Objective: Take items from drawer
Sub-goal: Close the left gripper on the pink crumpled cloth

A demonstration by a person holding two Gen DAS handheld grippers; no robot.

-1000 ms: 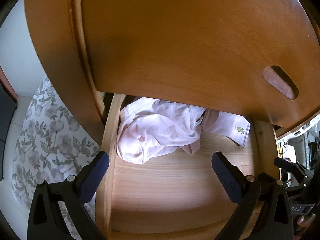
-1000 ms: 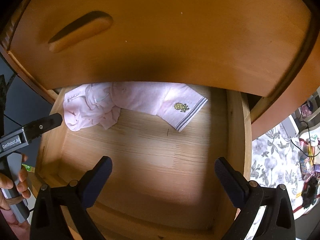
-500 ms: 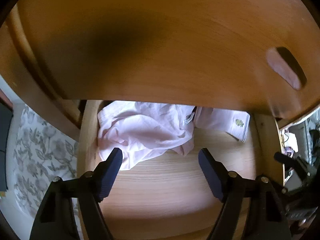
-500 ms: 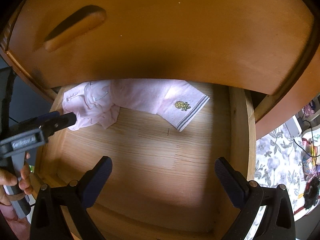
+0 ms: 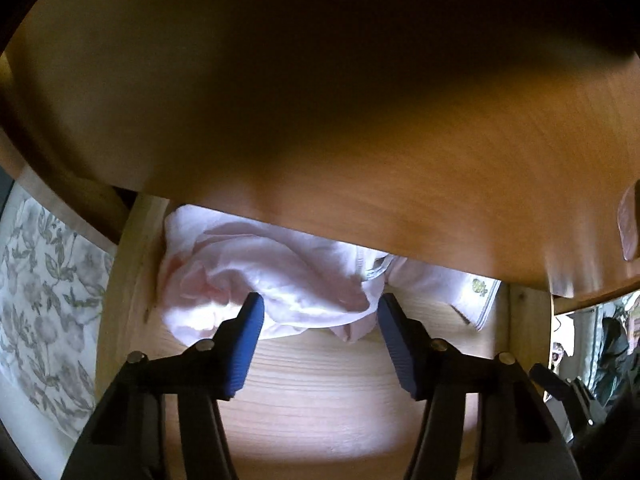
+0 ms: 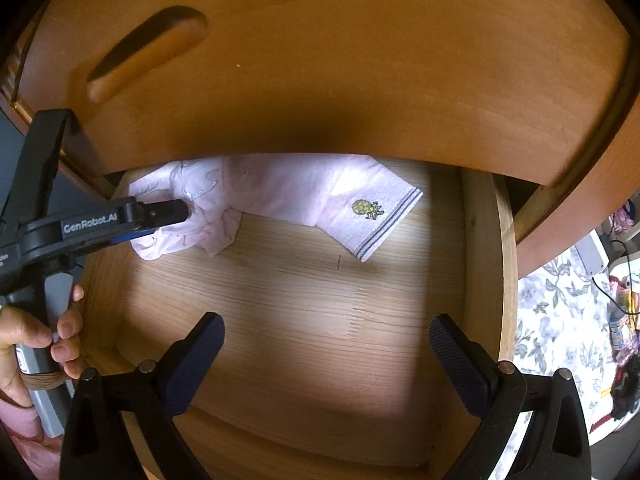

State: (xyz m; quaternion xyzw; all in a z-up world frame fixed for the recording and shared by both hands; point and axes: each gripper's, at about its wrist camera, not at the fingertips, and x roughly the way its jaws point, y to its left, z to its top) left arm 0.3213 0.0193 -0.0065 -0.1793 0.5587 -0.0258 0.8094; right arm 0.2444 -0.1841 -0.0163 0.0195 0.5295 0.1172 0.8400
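Left wrist view: the left gripper [image 5: 318, 312] reaches into the open light-wood drawer [image 5: 132, 280], just under the darker brown wooden front panel [image 5: 320, 100] of the drawer above. The crumpled pale pink cotton garment [image 5: 272, 276] lies bunched at the back of the drawer, against its left wall. The blue-padded jaws are closing with a fold of the garment between their tips. The pads look close to the cloth, but I cannot tell whether they press on it yet. To do this step well, I judge the tips should sink a little further into the thick part of the bundle before the squeeze ends, so they take several layers and not one loose edge. The lift should then come back towards the drawer's front, clear of the panel overhead. Next to the garment, towards the drawer's right wall, lies a folded pink towel with grey stripes and a small yellow pineapple motif [image 5: 476, 292].

Right wrist view: the right gripper [image 6: 326, 340] hangs with its jaws spread wide and nothing between them, over the bare middle of the drawer floor [image 6: 320, 320]. From here the left gripper [image 6: 160, 216] is seen side-on, its tip on the garment [image 6: 188, 208] at the drawer's back left corner, with the person's hand [image 6: 36, 336] on its handle. The towel [image 6: 360, 208] lies flat towards the drawer's back right, partly beneath the panel [image 6: 360, 60]. It seems a fair next pick for the idle gripper, taken by its free striped corner.
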